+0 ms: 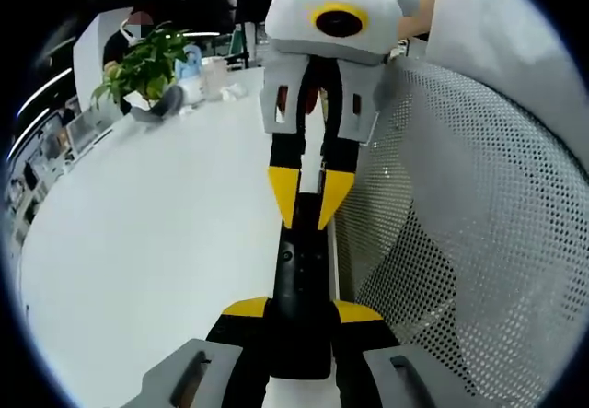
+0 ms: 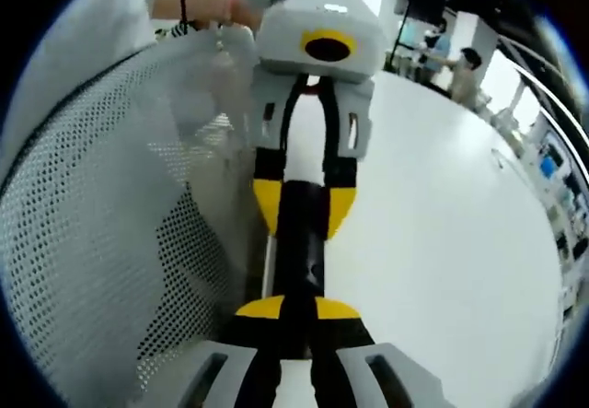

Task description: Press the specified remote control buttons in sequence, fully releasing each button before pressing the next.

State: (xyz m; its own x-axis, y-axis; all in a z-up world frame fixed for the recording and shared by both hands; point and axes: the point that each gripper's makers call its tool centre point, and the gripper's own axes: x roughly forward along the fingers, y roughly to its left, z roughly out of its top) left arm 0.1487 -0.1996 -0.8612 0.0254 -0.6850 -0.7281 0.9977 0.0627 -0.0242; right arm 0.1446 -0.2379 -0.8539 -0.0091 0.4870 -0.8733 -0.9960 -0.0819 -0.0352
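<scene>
While you hold one remote control (image 1: 301, 288) between the two grippers, your left gripper (image 1: 302, 311) has its two yellow-tipped jaws closed on the near end of that black bar, as the left gripper view shows along its bottom edge. In that same view your right gripper (image 1: 310, 196) comes in from the far side, its two yellow tips pinched together over the remote's other end, touching its top face where a couple of small buttons show just below the tips. In the right gripper view the picture is mirrored: your right gripper (image 2: 296, 308) has its jaws drawn in close, with the one remote control (image 2: 299, 242) running between them, and your left gripper (image 2: 302, 207) grips the remote's far end. The remote lies along the edge of one white table (image 1: 156, 242), just beside a white mesh panel (image 1: 460, 224) dotted with holes, seemingly a chair back. One potted green plant (image 1: 143, 63) stands at the table's far end, well apart from the remote. In the right gripper view your hand (image 2: 198, 3) shows behind the left gripper, and two people stand in the background beyond the white table (image 2: 442, 215).
</scene>
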